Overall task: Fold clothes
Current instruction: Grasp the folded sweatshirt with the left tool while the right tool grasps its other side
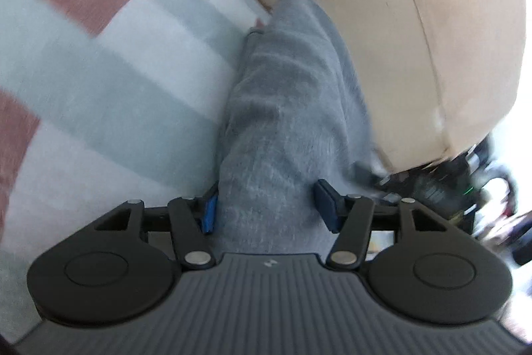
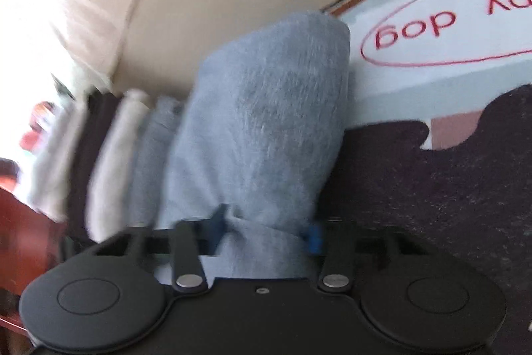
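A folded grey fleece garment (image 1: pixel 286 88) stretches away from my left gripper (image 1: pixel 267 208) toward the beige sofa. The thick fold fills the gap between the blue pads (image 1: pixel 208 210), which press on both its sides. In the right wrist view the same grey garment (image 2: pixel 266 105) rises as a rolled bundle from my right gripper (image 2: pixel 266 235). There the cloth bunches and creases where the blue pads (image 2: pixel 314 238) pinch it. Both views are blurred by motion.
A rug (image 1: pixel 116 72) with red, grey and white blocks lies under the garment; its far part carries red lettering (image 2: pixel 415 35). The beige sofa (image 1: pixel 415 22) stands close behind. Several folded clothes (image 2: pixel 113 155) lie in a row at the left, beside red-brown wooden furniture (image 2: pixel 20 222).
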